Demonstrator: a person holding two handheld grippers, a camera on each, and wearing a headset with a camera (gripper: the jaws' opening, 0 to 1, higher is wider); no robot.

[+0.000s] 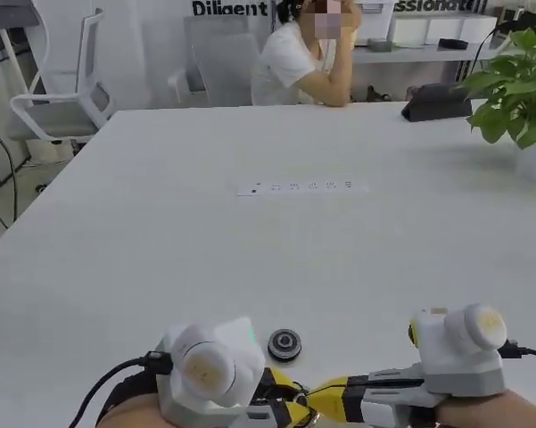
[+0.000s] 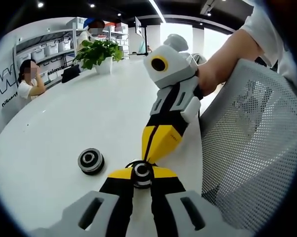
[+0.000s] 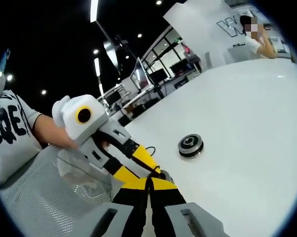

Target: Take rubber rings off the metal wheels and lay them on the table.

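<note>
Left gripper clamps a wheel; right gripper, jaws together, touches it too. Second wheel lies nearby on table.

Across from us a person sits, head on hand. We see a plant far right, a dark case near it, a white chair far left, perhaps a socket strip nearer us.
</note>
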